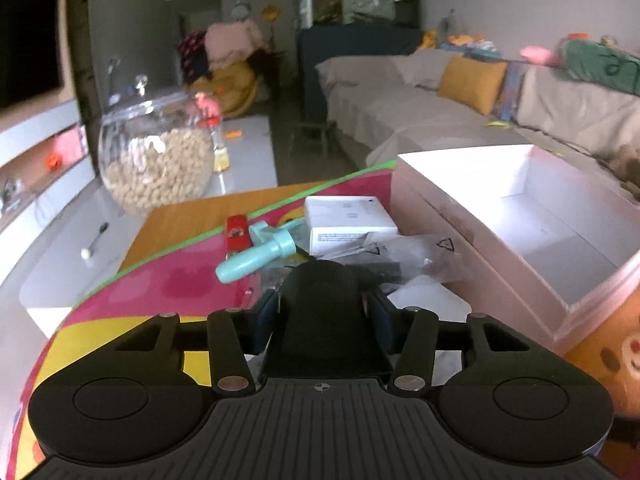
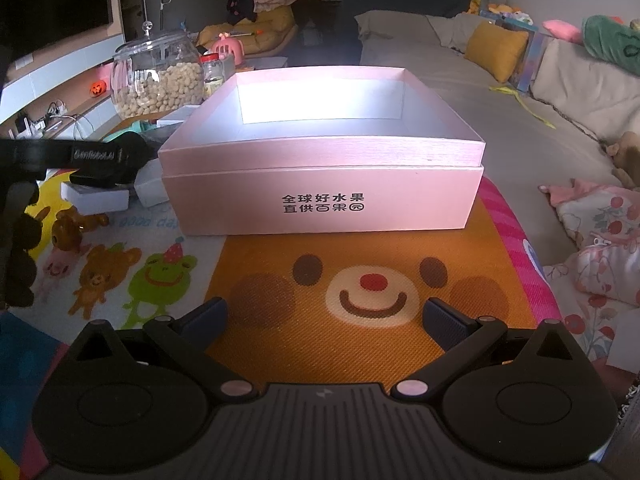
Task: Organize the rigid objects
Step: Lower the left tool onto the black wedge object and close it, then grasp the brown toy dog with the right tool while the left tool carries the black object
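Observation:
My left gripper (image 1: pixel 323 307) is shut on a black rounded object (image 1: pixel 324 292), held just above a pile of items on the colourful mat. Ahead of it lie a teal handled tool (image 1: pixel 256 254), a red flat piece (image 1: pixel 236 232), a white box (image 1: pixel 348 216) and clear plastic bags (image 1: pixel 408 252). The open pink box (image 1: pixel 520 216) stands to the right. In the right wrist view the pink box (image 2: pixel 320 184) is straight ahead and my right gripper (image 2: pixel 326 318) is open and empty over the bear-face mat. The left gripper (image 2: pixel 108 160) shows at the left there.
A glass jar of peanuts (image 1: pixel 156 160) stands at the table's far left, also in the right wrist view (image 2: pixel 158 76). White boxes (image 2: pixel 96 198) and a brown toy (image 2: pixel 72 228) lie left of the pink box. A sofa with a yellow cushion (image 1: pixel 472 84) runs along the right.

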A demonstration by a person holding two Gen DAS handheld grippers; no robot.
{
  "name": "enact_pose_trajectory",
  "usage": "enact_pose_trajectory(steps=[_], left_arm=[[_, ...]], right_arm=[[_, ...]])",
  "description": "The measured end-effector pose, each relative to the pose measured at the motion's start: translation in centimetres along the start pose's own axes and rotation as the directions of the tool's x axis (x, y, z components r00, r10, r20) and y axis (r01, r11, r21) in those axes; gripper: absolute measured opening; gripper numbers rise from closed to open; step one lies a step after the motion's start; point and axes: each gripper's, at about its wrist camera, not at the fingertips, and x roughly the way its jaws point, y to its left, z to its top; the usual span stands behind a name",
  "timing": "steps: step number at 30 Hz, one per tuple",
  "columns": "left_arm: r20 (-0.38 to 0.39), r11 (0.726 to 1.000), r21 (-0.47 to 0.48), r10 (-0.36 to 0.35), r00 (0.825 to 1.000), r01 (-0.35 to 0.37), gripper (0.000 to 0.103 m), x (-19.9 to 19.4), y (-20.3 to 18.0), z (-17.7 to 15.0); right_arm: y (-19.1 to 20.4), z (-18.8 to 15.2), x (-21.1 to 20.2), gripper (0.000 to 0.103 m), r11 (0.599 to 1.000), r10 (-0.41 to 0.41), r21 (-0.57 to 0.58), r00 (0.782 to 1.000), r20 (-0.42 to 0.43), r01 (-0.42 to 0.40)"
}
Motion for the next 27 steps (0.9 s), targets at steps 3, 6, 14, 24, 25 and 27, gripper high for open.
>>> enact_pose_trajectory(steps=[3,6,14,24,25,27], left_arm=[[0.041,0.999,-0.005,-0.054,0.998,0.054,0.052,-1.5,0.8,-0.5],[0.093,0.996,-0.002,-0.093,0.991,0.093,0.052,-4.2,1.8,-1.4],[0.148,0.988,-0.095,-0.11,0.983,0.125,0.051,-12.4,6.5,-4.9],[0.111,0.961,-0.265,-0.053,0.992,0.082,0.052,-14.2,11.7,-8.1],[0.114,0.956,-0.282,-0.053,0.992,0.084,0.052,-14.3,12.2,-8.3],[0.114,0.95,-0.297,-0.066,0.991,0.097,0.052,-14.5,12.7,-8.8]], right_arm=[[0.0,0.0,0.0,0.103,1.0,-0.003,0.008,1.0,0.004,0.003],[-0.4,-0.1,-0.2,0.103,0.999,0.008,0.035,1.0,0.017,-0.008],[1.5,0.5,-0.7,0.092,0.989,0.134,-0.057,0.991,0.003,-0.134],[13.2,3.4,0.9,0.077,0.882,0.371,-0.272,0.922,-0.106,-0.386],[14.1,3.8,1.4,0.077,0.877,0.379,-0.272,0.919,-0.11,-0.395],[15.7,4.7,2.6,0.077,0.883,0.37,-0.272,0.924,-0.102,-0.383]])
